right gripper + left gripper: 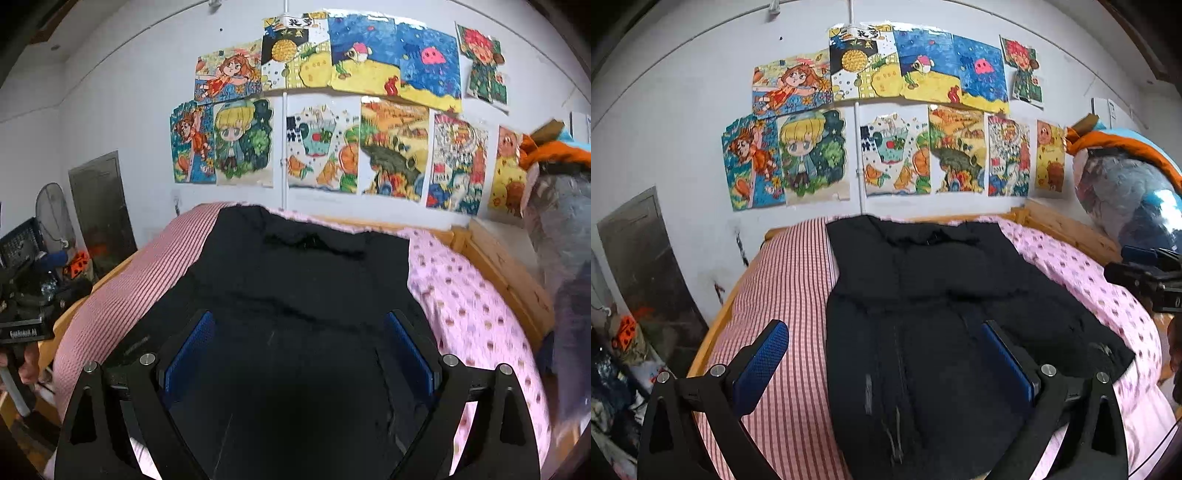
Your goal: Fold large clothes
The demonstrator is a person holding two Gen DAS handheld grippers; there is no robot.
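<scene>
coat (923, 295) flat on bed (783, 280) | left tongs (886, 362) spread wide, empty | right tongs (299, 354) spread wide above coat, empty

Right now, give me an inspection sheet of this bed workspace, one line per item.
Surface: bed with a wooden frame, pink striped sheet on one side, pink dotted blanket on the other.
Job's things: black garment spread flat across the bed, not yet folded.
Clutter: bagged bundle at the bed's end; piled items on the floor.
Grippers: left tool open above the garment; right tool open above it, holding nothing.
Cables: nothing seen.
Surroundings: white wall with children's drawings, grey metal panel, a fan.
</scene>
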